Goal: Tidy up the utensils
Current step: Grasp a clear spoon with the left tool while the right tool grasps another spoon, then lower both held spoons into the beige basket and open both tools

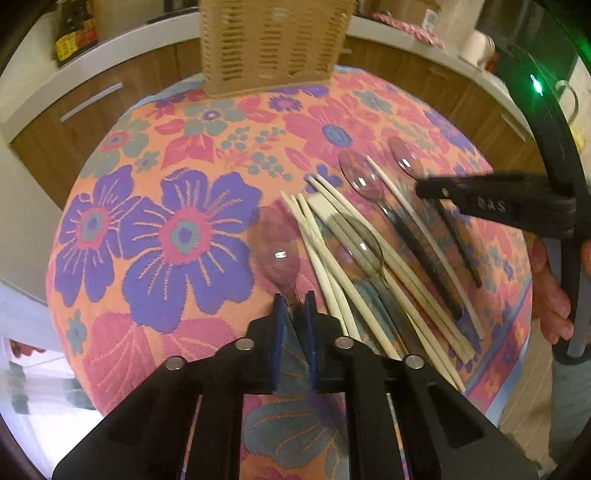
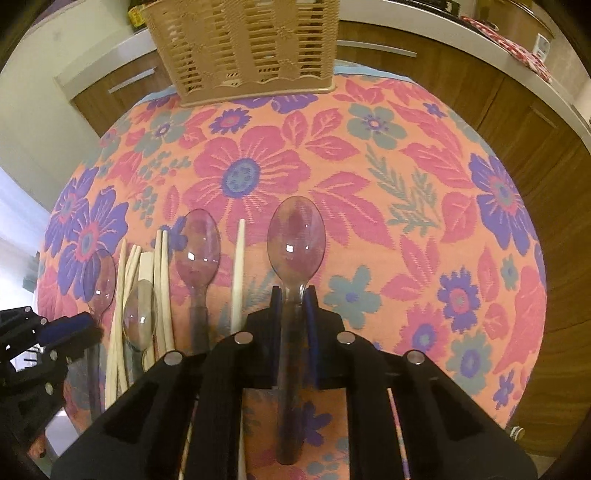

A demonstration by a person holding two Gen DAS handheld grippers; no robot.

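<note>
My left gripper (image 1: 294, 301) is shut on the neck of a clear plastic spoon (image 1: 277, 254), bowl pointing away over the flowered cloth. My right gripper (image 2: 294, 295) is shut on another clear plastic spoon (image 2: 295, 240), its handle running back between the fingers. It shows from the side in the left wrist view (image 1: 436, 188). Between them lie more clear spoons (image 2: 197, 247) and several pale chopsticks (image 1: 332, 266) on the table. A beige slatted utensil basket (image 2: 243, 44) stands at the far edge, also in the left wrist view (image 1: 273, 40).
The round table (image 2: 369, 147) carries a pink, orange and purple flowered cloth. Wooden cabinets with a white counter (image 2: 461, 40) curve behind it. A dark bottle (image 1: 74, 33) and a white cup (image 1: 476, 46) stand on the counter.
</note>
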